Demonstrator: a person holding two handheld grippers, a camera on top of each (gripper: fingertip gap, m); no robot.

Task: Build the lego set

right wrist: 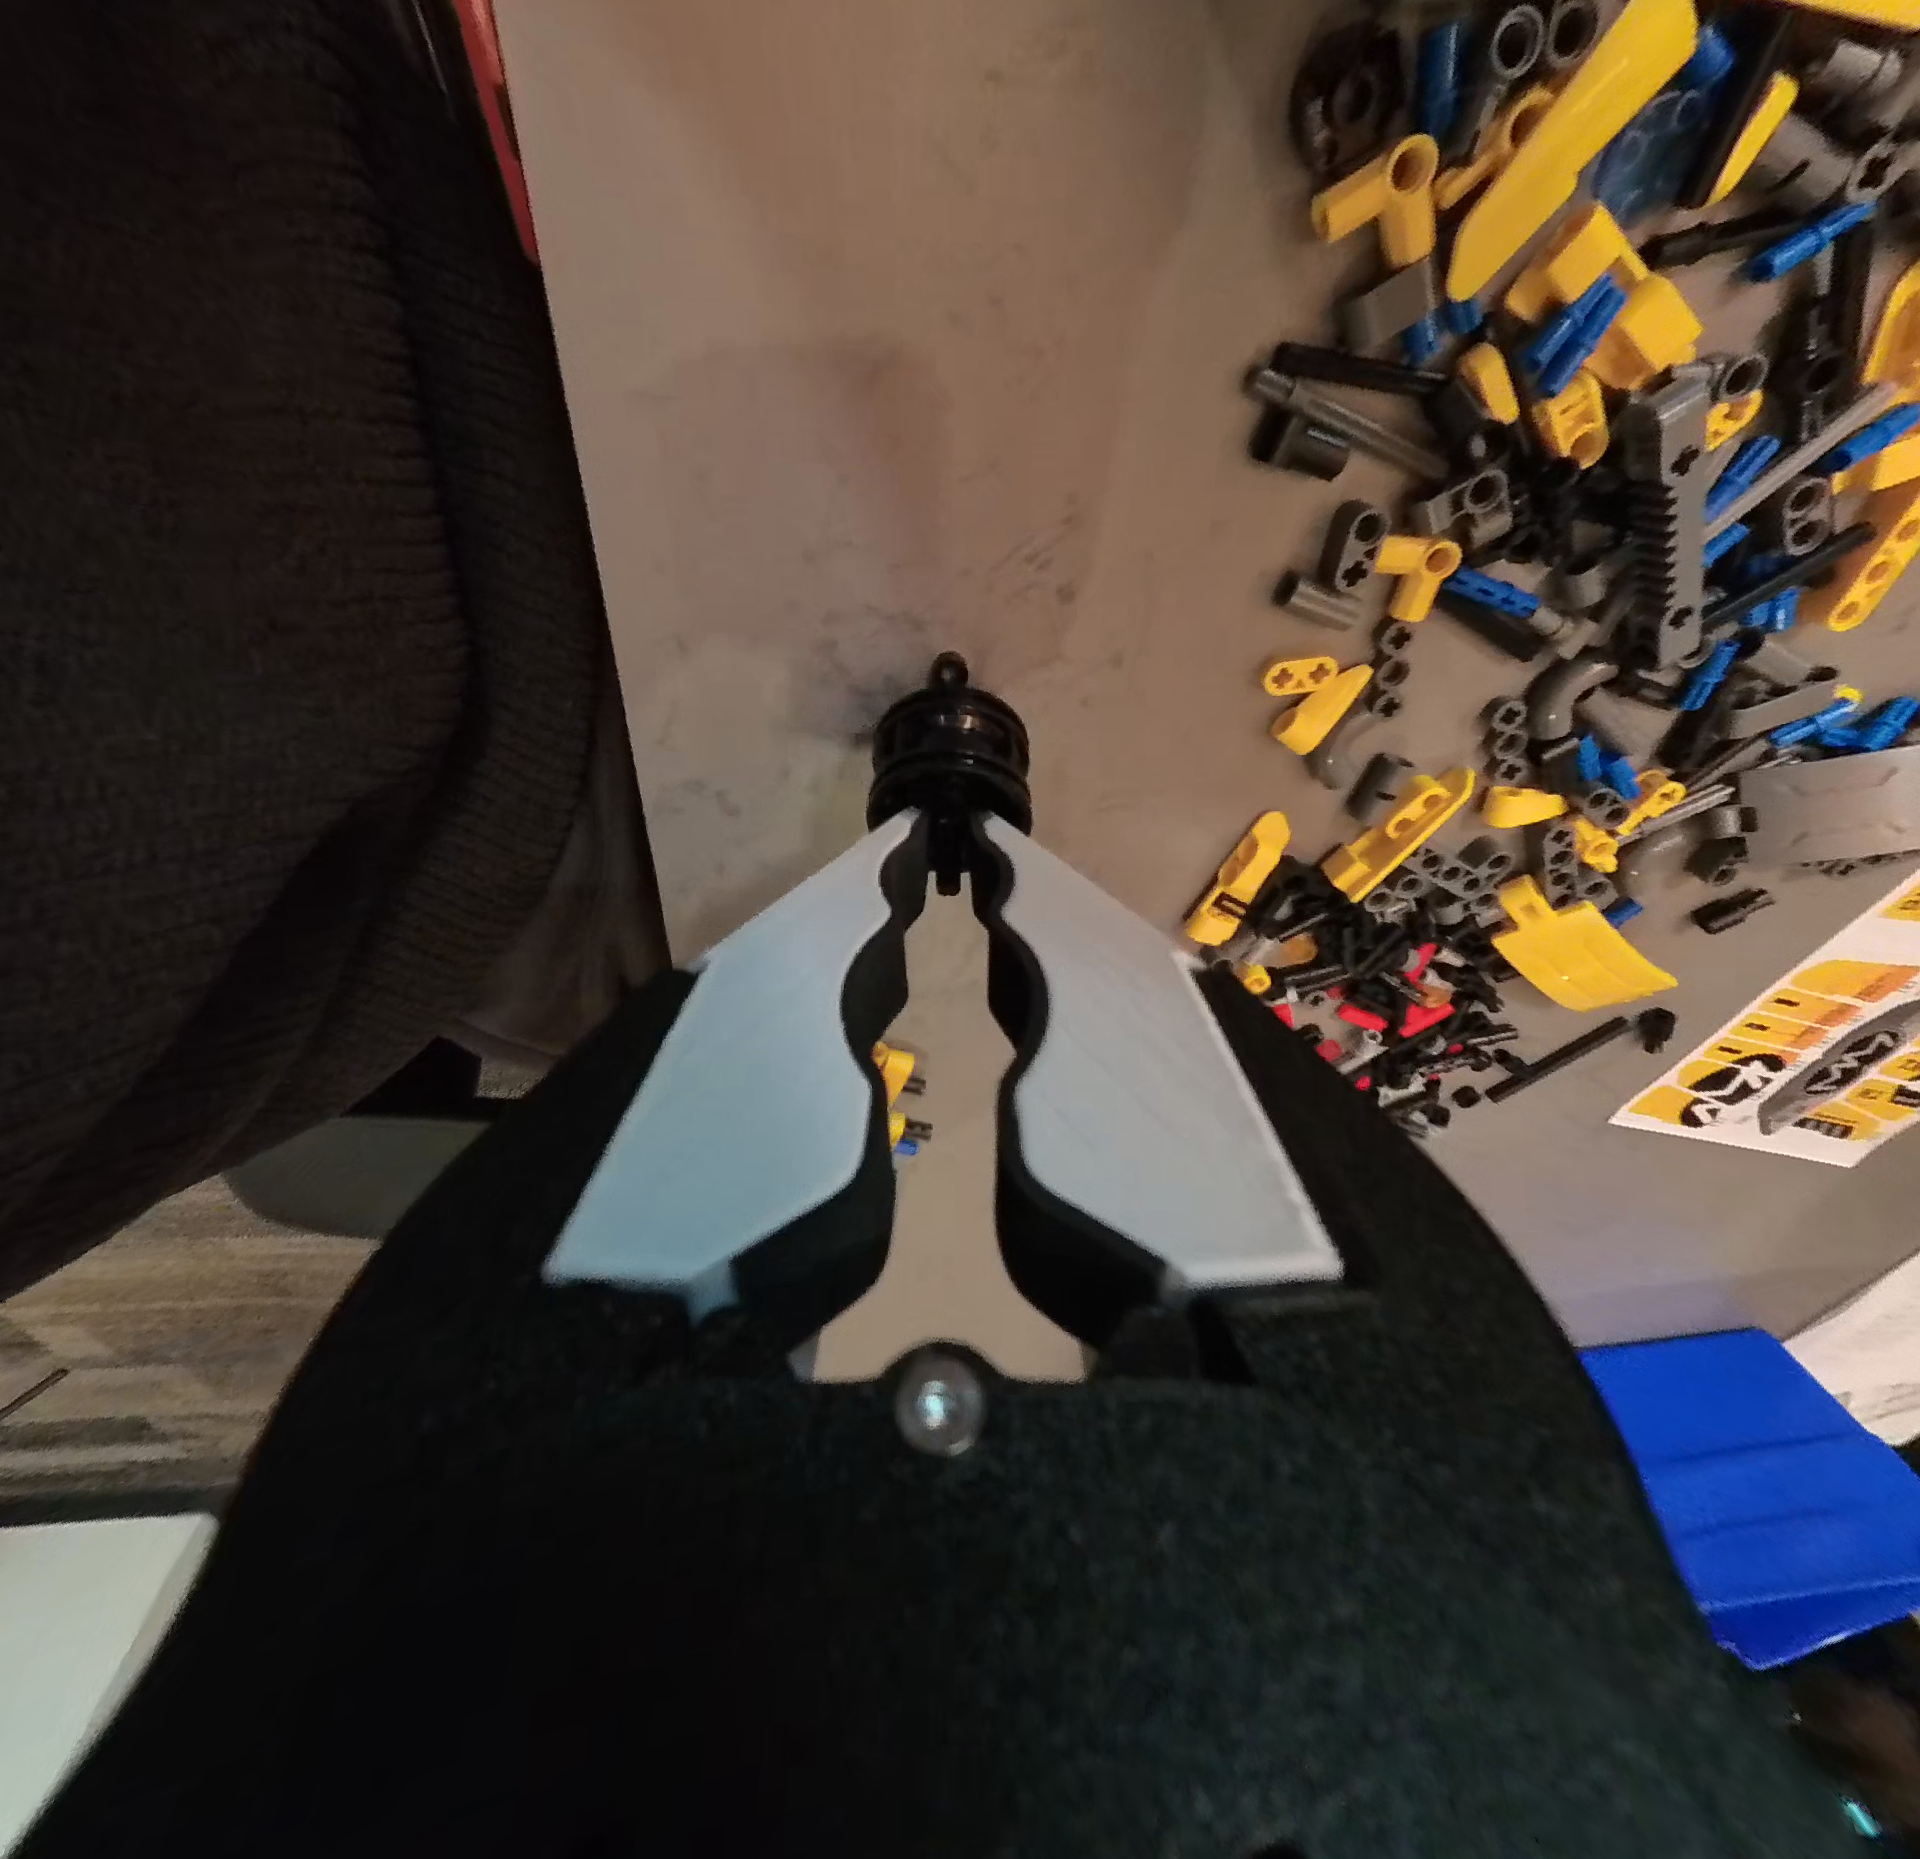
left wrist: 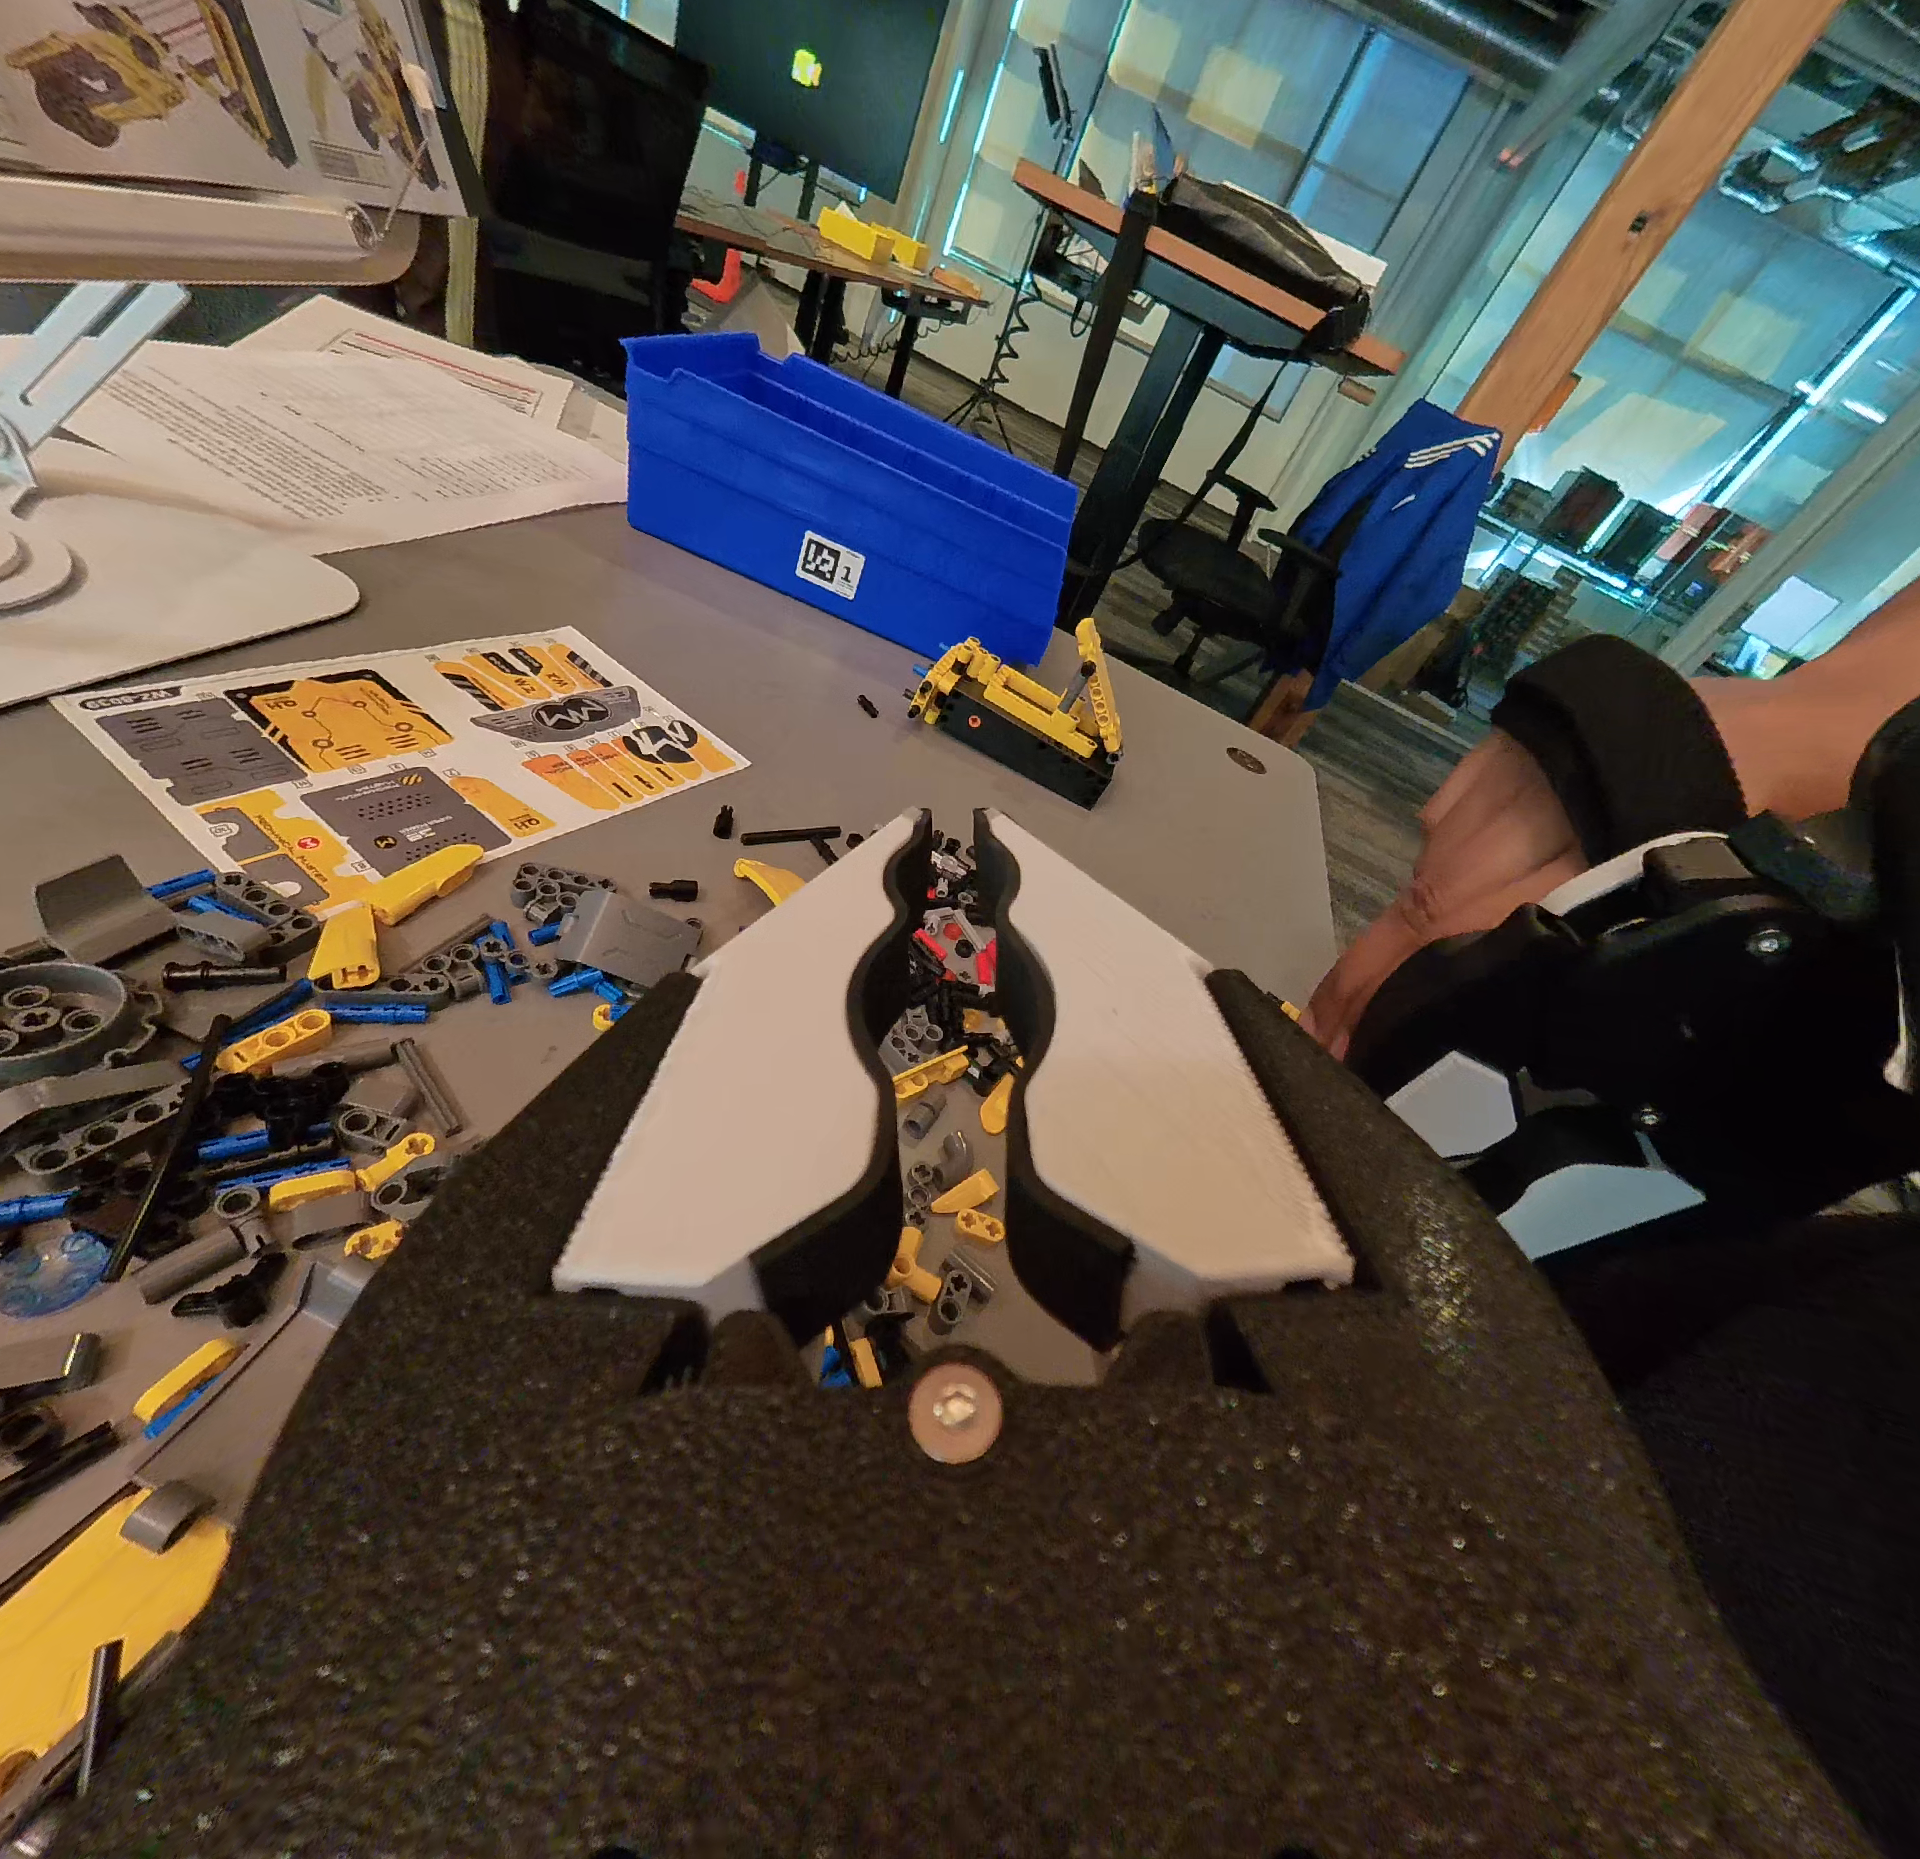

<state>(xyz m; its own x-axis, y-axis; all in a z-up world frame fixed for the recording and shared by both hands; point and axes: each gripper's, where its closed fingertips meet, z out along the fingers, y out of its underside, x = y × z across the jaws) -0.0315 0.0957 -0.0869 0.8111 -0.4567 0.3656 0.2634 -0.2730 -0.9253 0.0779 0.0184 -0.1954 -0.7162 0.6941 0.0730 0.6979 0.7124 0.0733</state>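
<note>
My left gripper (left wrist: 951, 822) hangs above a pile of small black, red and grey pieces (left wrist: 951, 962) on the grey table (left wrist: 1195, 853). Its jaws are nearly together and hold nothing. A half-built yellow and black model (left wrist: 1023, 718) stands beyond it, near a blue bin (left wrist: 842, 490). My right gripper (right wrist: 948, 841) is shut on the thin pin of a round black ribbed piece (right wrist: 951, 744) and holds it over bare table (right wrist: 831, 355). The right gripper's body and a hand (left wrist: 1475, 874) show at the right of the left wrist view.
Loose yellow, blue, grey and black building pieces (left wrist: 312, 1030) spread over the table's left; they show at the right of the right wrist view (right wrist: 1621, 521). A sticker sheet (left wrist: 395, 739) lies behind them. Papers (left wrist: 312, 438) and an instruction booklet (left wrist: 208, 64) stand at the back left. A dark sleeve (right wrist: 260, 562) fills the left of the right wrist view. About 15 cm separates my left fingertips from my right.
</note>
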